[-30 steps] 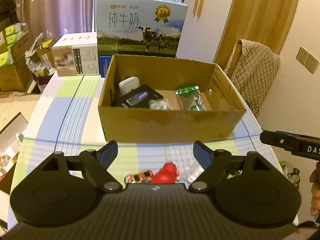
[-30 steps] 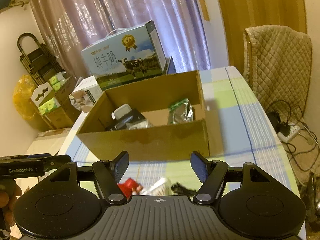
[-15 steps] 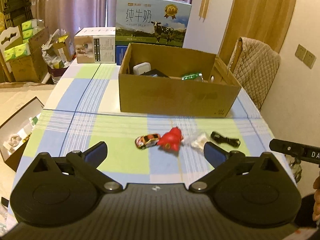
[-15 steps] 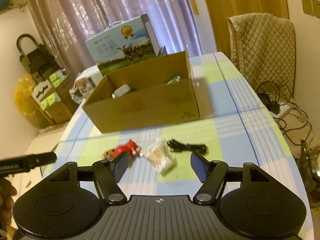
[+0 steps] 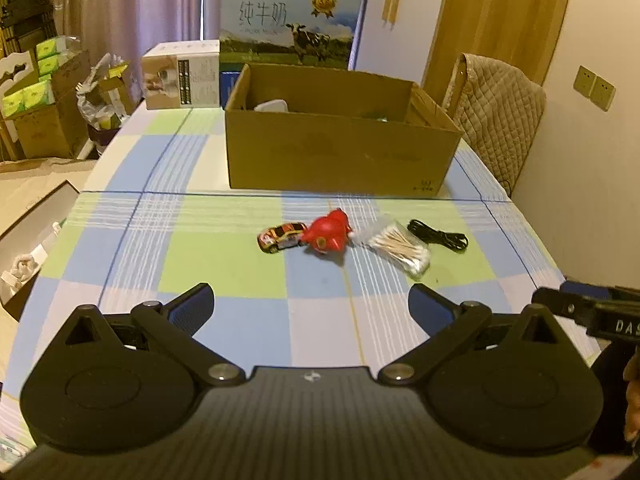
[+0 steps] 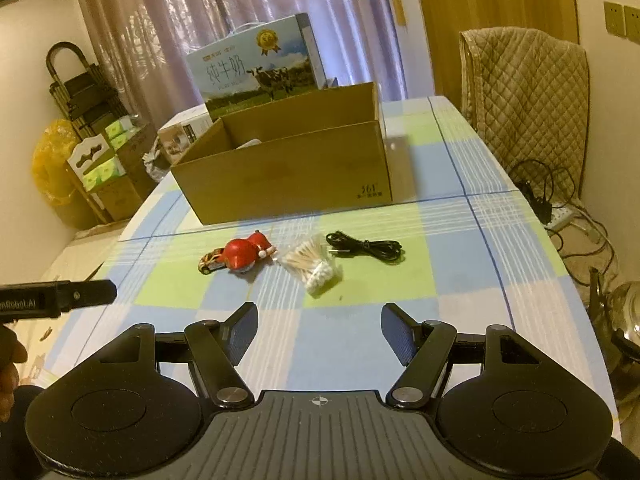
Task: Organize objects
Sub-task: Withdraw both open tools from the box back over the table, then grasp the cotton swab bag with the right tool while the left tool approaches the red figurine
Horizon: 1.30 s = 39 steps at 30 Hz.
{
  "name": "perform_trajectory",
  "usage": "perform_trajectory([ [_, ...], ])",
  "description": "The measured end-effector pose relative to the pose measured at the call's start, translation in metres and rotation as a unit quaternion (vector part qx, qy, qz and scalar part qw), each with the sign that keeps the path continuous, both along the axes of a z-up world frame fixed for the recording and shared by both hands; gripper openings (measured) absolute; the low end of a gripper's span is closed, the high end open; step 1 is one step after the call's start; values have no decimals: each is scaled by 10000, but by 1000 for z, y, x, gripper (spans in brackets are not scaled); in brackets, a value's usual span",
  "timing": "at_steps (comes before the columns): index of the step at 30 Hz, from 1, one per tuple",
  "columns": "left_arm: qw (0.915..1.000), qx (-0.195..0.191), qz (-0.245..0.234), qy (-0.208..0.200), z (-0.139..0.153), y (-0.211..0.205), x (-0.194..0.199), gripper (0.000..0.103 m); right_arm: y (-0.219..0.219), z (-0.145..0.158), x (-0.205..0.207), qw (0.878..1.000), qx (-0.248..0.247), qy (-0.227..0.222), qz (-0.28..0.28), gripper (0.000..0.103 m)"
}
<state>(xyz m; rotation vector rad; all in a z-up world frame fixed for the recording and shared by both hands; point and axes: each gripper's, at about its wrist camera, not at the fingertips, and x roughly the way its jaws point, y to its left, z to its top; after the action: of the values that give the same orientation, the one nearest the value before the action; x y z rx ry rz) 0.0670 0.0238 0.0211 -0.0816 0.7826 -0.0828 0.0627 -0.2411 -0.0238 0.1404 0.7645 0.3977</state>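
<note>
1. Centre frame, 4 loose items now show: toy car (image 5: 280, 237), red toy (image 5: 328, 233), cotton swabs (image 5: 402, 247), black cable (image 5: 439, 236).
2. We have pulled back from the cardboard box (image 5: 340, 156).
3. Our left gripper (image 5: 311, 305) and right gripper (image 6: 319, 334) gape wide, empty, ready to pick.

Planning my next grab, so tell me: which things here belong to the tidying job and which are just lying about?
Job:
- small orange toy car
- red round toy
- clear bag of cotton swabs
- coiled black cable
- open brown cardboard box

Lying about:
- blue milk carton with cow picture
- small white printed box
- quilted beige chair cover
</note>
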Motion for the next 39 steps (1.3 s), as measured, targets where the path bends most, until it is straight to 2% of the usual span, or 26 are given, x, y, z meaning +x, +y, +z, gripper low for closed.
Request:
perform_trajectory([
  [10, 10000, 58, 56, 30, -10, 1, 12, 101, 0, -8, 12, 9998, 11, 188, -69, 66],
  [20, 9999, 110, 0, -79, -23, 4, 42, 101, 5, -14, 47, 9998, -94, 196, 4, 66],
  [26, 9999, 125, -57, -62, -37, 4, 65, 101, 10, -30, 75, 9992, -200, 288, 178, 65],
  [30, 9995, 140, -276, 101, -50, 2, 82, 100, 16, -43, 92, 9984, -306, 320, 348, 65],
  [39, 9987, 183, -483, 26, -73, 1, 118, 100, 45, -70, 118, 9933, -606, 212, 957, 65],
])
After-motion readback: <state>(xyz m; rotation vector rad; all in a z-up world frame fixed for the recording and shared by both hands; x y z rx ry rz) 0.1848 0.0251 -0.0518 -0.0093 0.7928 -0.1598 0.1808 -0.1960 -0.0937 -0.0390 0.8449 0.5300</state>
